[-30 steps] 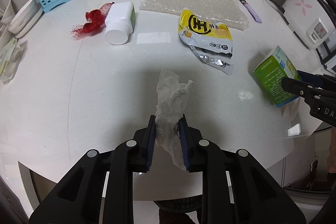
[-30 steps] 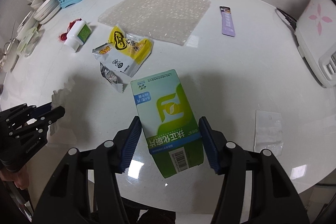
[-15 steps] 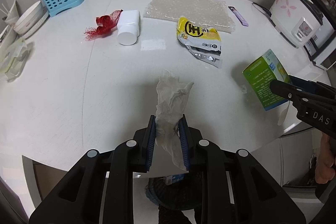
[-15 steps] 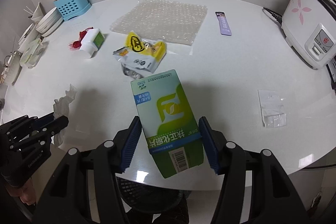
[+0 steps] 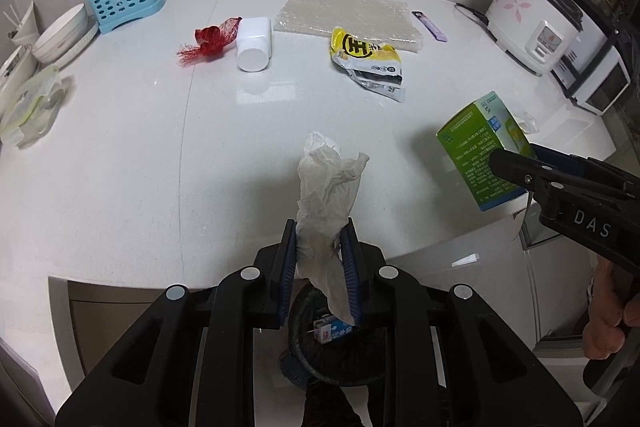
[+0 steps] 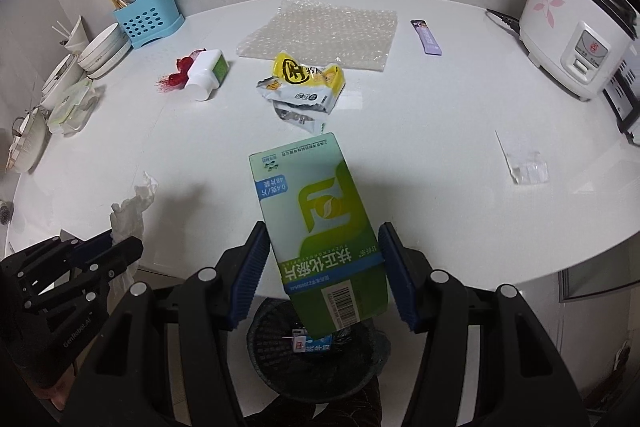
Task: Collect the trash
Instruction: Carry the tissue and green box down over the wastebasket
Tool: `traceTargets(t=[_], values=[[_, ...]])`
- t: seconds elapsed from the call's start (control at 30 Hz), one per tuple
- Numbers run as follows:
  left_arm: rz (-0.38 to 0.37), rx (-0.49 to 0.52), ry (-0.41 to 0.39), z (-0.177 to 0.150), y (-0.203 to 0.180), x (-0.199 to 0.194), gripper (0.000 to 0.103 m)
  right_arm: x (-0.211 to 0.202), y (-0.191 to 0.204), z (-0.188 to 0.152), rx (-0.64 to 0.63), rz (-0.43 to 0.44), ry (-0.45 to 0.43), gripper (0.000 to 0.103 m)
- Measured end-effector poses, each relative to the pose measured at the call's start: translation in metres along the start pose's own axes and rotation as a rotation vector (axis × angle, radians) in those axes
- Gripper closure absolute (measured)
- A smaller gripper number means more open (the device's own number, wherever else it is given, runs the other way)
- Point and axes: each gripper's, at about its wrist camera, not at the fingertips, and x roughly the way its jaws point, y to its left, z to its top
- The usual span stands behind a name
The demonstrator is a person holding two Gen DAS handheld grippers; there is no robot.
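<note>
My left gripper [image 5: 320,239] is shut on a crumpled white tissue [image 5: 326,195], held past the front edge of the white table [image 5: 120,147]. A green carton [image 6: 320,223] is clamped between the pads of my right gripper [image 6: 322,243]; the same carton [image 5: 478,151] shows at the right of the left wrist view. Below both grippers, under the table edge, stands a dark mesh trash bin [image 6: 320,359] with a small blue-and-white box inside. The bin [image 5: 328,347] is partly hidden by the left fingers. The left gripper [image 6: 120,247] with its tissue [image 6: 132,203] appears at the left of the right wrist view.
On the table lie a yellow snack bag [image 5: 366,55], a white bottle [image 5: 254,45], red netting [image 5: 212,39], a bubble wrap sheet [image 5: 348,11], a purple sachet [image 5: 430,25] and a clear plastic scrap [image 6: 524,163]. A blue utensil holder [image 5: 124,1], bowls and a rice cooker [image 5: 536,23] line the edges.
Both grippers have drawn back and risen from the table with the tissue and the carton still held. The table edge and the trash bin below have come into view.
</note>
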Motion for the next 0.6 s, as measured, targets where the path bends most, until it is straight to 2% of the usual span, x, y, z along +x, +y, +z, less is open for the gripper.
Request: traceTargets(t=[0.17, 0.33, 0.6], values=[[-0.011, 0.003, -0.003, -0.016, 0.001, -0.008, 0.082, -0.007, 0.012, -0.018, 0.019, 0.011, 0.002, 0.049], [0.000, -0.016, -0.019, -0.034, 0.001, -0.015, 0.082, -0.011, 0.026, -0.035, -0.024, 0.037, 0.006, 0.049], [0.022, -0.063, -0.019, -0.072, -0.009, -0.016, 0.082, -0.017, 0.023, -0.071, -0.079, 0.087, 0.027, 0.049]])
